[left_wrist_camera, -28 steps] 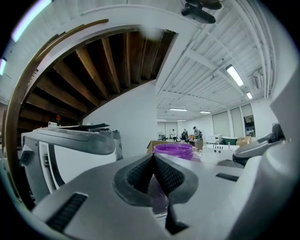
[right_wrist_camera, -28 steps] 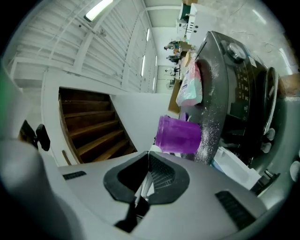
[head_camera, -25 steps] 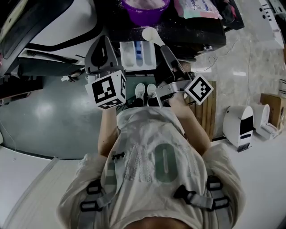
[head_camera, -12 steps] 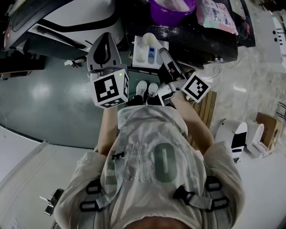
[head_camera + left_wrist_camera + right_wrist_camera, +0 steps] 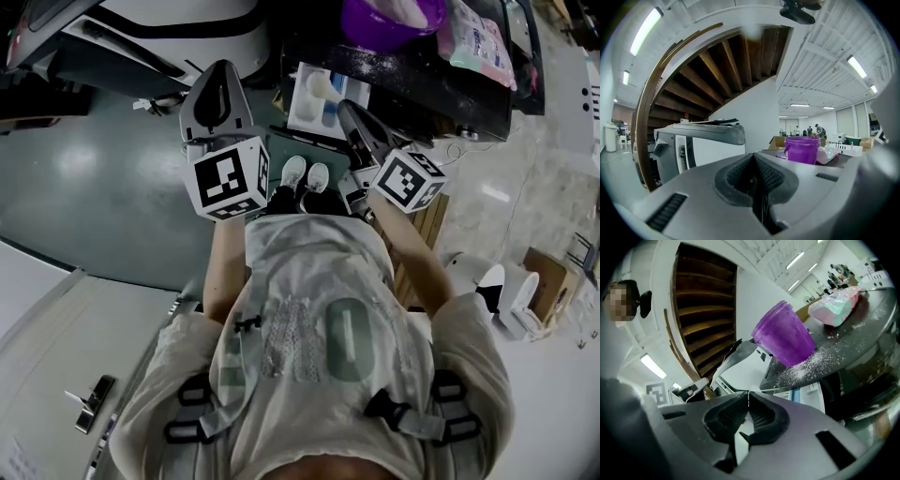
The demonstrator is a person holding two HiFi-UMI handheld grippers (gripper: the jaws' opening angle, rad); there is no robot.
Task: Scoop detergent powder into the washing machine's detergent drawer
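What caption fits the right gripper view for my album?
Right gripper pinching a white scoop handle, below a purple tub on a powder-dusted counter.

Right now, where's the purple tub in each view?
Head view: purple tub at the top edge, right of centre.
Left gripper view: tub right of centre, above the jaws.
Right gripper view: tub near centre, on the powder-dusted tabletop.
Shared landmark: pink packet beside it in all three.

Left gripper (image 5: 221,80): upper centre-left of the head view, pointing away from the torso; jaws pressed together, nothing between them.
Right gripper (image 5: 352,117): upper centre-right, angled up and to the left; jaws clamped on the handle of a white scoop (image 5: 321,84).
Forearms: both extended forward.
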